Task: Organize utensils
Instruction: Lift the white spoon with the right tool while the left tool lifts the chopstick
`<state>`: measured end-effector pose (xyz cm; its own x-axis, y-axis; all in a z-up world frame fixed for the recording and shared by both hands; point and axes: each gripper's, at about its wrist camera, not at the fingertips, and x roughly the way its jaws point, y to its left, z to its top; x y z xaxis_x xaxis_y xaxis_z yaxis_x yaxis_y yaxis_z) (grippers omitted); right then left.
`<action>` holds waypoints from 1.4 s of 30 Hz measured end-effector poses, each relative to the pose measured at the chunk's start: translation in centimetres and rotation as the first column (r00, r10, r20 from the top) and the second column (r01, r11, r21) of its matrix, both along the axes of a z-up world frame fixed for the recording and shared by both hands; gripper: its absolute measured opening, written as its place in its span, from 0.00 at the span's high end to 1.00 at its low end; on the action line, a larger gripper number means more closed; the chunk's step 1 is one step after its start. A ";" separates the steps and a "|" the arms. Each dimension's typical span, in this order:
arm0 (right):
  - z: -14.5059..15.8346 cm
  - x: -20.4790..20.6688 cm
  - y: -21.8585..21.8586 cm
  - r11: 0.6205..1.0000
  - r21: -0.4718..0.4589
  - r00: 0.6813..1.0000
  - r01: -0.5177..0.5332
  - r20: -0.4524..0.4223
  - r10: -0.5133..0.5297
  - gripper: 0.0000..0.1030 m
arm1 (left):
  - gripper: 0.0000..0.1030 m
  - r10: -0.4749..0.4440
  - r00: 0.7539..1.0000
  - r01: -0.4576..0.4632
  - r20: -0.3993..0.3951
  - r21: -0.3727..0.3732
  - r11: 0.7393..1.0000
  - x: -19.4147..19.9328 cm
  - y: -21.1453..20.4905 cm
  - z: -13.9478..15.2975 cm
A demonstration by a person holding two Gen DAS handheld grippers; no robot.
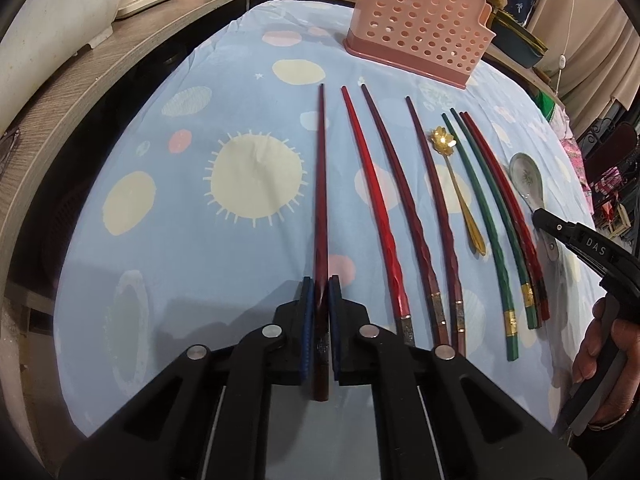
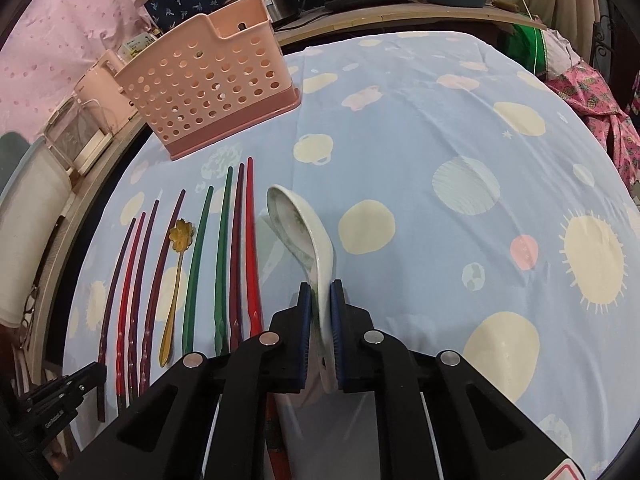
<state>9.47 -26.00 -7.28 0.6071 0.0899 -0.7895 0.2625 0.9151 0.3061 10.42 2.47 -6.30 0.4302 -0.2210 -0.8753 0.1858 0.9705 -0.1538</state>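
In the left wrist view, the left gripper [image 1: 320, 300] has its blue-padded fingers [image 1: 306, 320] pressed in on the thick end of a dark red chopstick [image 1: 321, 184], which runs straight ahead from between them across the blue patterned cloth [image 1: 192, 208] on the tabletop. To the right of the fingers the other utensils lie side by side on the cloth: a bright red chopstick [image 1: 370, 184], two more dark ones [image 1: 404, 200], a gold flower-headed spoon [image 1: 460, 188], a pair of green chopsticks [image 1: 486, 216] and a further red pair [image 1: 508, 208] touching them. Far ahead and to the right stands the pink perforated utensil holder [image 1: 420, 20]. At the far right edge the right gripper [image 1: 560, 228] reaches over the handle of the white ceramic spoon [image 1: 526, 176].

In the right wrist view, the right gripper [image 2: 320, 304] is clamped on the handle of the white ceramic spoon [image 2: 300, 232], whose bowl tilts up ahead and slightly left of the fingers [image 2: 338, 320]. Left of them lie the chopsticks in a row, with the gold flower-headed spoon [image 2: 178, 268] among them. The pink perforated utensil holder [image 2: 208, 84] stands ahead to the left, beyond the chopstick tips. The left gripper [image 2: 80, 384] shows at the lower left edge.
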 end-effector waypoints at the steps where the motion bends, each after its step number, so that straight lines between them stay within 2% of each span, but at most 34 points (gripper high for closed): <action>1: 0.2 -0.1 0.0 1.000 -0.001 1.000 0.000 0.001 0.000 0.91 | 0.93 0.001 1.000 -0.001 -0.002 -0.008 1.000 -0.2 0.1 0.0; 8: 1.2 -1.5 -0.3 1.000 0.002 1.000 0.012 0.012 -0.012 0.92 | 0.93 -0.006 1.000 0.006 0.001 -0.019 1.000 -1.1 0.3 0.6; 13: 2.5 -2.4 -0.9 1.000 0.006 0.999 0.031 0.034 -0.031 0.92 | 0.94 0.004 0.999 -0.003 0.037 -0.027 1.000 -1.5 0.8 2.2; 25: 7.5 -1.8 -1.8 0.999 -0.030 0.991 0.027 0.129 -0.022 0.92 | 0.94 0.018 0.978 -0.009 0.207 -0.045 0.999 0.8 1.1 9.3; 33: 12.1 1.2 -3.7 0.997 -0.064 0.975 0.042 0.223 -0.027 0.92 | 0.94 -0.024 0.945 0.034 0.325 -0.024 0.999 3.7 -0.1 14.8; 36: 12.2 1.4 -3.8 0.996 -0.072 0.973 0.054 0.226 -0.036 0.92 | 0.94 -0.021 0.947 0.032 0.319 -0.030 0.999 4.1 -0.1 14.7; 42: 9.8 1.0 -3.3 0.999 -0.024 0.984 0.047 0.175 -0.042 0.92 | 0.94 -0.011 0.971 0.023 0.239 -0.050 0.998 3.9 0.2 11.5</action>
